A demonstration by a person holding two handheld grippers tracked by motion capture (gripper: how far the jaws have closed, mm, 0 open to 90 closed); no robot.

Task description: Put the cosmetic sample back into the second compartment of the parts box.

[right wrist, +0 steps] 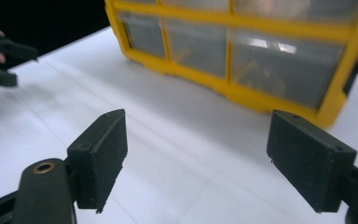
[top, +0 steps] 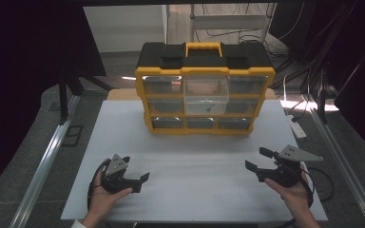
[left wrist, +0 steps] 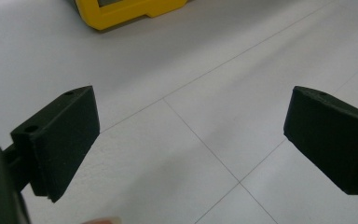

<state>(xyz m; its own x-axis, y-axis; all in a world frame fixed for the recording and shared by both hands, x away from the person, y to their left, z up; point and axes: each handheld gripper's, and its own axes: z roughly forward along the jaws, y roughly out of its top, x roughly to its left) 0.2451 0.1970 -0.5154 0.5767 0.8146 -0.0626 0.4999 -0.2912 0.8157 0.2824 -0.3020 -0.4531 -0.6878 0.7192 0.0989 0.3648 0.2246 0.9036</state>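
From above, I see the box [top: 204, 90] at the back of the table [top: 195, 190]. One middle drawer [top: 206, 94] sticks out. My left gripper [top: 140, 179] and right gripper [top: 257, 159] sit near me, well apart from it.

In the left gripper view, my jaws are wide apart, nothing between.

In the right gripper view, same, facing the box [right wrist: 242, 56]. I think the work is barely begun.

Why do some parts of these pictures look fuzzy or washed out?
In the high view, the surroundings are dark while the white table is evenly lit. In the left gripper view, the yellow organizer at the top edge is soft. In the right gripper view, the drawers look hazy with glare, and the left tool far off is blurred.
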